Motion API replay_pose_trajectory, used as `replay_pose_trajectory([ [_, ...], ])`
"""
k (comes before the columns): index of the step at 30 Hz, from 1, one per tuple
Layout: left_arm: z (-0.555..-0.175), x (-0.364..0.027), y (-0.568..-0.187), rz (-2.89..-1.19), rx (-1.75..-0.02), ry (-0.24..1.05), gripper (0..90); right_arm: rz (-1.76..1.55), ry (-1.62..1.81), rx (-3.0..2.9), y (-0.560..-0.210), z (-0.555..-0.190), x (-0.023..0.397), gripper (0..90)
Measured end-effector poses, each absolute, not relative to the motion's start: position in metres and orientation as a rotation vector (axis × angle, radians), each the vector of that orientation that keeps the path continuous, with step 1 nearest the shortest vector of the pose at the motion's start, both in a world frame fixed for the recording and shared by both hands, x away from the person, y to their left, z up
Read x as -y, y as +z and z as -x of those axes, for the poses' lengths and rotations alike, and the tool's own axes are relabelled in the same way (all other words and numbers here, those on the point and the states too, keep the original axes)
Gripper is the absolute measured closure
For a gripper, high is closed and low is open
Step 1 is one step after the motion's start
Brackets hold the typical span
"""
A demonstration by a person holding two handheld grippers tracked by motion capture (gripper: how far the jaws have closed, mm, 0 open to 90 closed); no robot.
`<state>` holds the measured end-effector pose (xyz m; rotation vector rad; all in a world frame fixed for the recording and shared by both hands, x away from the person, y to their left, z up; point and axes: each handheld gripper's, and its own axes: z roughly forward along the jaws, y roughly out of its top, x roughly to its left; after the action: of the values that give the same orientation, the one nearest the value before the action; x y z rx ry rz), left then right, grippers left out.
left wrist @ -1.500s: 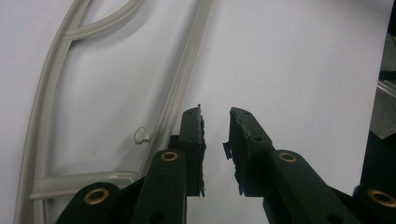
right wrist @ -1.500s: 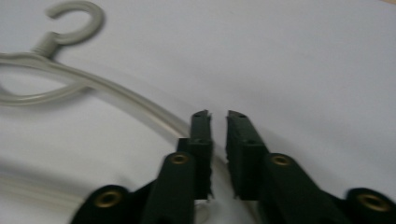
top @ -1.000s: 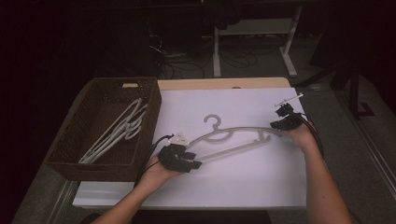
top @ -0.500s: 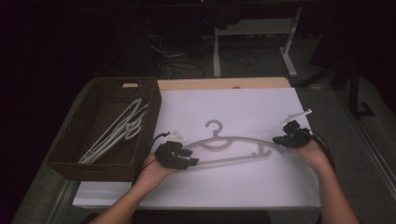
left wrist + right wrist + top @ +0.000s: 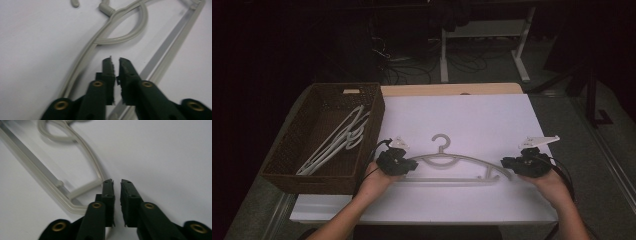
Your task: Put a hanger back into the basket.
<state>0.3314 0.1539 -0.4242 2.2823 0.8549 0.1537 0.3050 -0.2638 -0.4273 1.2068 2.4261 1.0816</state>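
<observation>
A pale grey plastic hanger (image 5: 452, 160) lies flat on the white tabletop (image 5: 472, 120), hook pointing away from me. My left gripper (image 5: 411, 165) rests at its left end. In the left gripper view its jaws (image 5: 115, 60) have just been closing to a thin slit with nothing between them; the hanger's arm (image 5: 85, 55) runs past on their left and the bar on their right. My right gripper (image 5: 506, 163) sits at the hanger's right end. In the right gripper view its jaws (image 5: 116, 181) have just been opening, a small gap holding nothing, the hanger's corner (image 5: 82, 190) just left of them.
A dark wicker basket (image 5: 377, 115) stands at the table's left with several white hangers (image 5: 337, 140) inside. A wooden strip edges the table's far side. Table legs and cables on the floor lie beyond in the dark.
My right hand has moved toward the near edge, swinging the hanger from a slant to level across the table. The left hand has stayed put.
</observation>
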Motion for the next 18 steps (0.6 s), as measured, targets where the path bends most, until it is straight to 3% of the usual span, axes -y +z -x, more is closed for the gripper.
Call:
replay_pose_trajectory([
  [4, -0.342, -0.152, -0.429, -2.306, -0.882, 0.166, 90.0, -1.190, 1.148, -2.395, -0.419, -0.298, 0.253, 53.7],
  [8, -0.351, -0.149, -0.434, -2.328, -0.905, 0.184, 90.0, -1.178, 1.190, -2.377, -0.417, -0.294, 0.244, 40.6],
  [18, -0.361, -0.145, -0.444, -2.355, -0.926, 0.199, 90.0, -1.153, 1.170, -2.401, -0.421, -0.295, 0.234, 29.5],
])
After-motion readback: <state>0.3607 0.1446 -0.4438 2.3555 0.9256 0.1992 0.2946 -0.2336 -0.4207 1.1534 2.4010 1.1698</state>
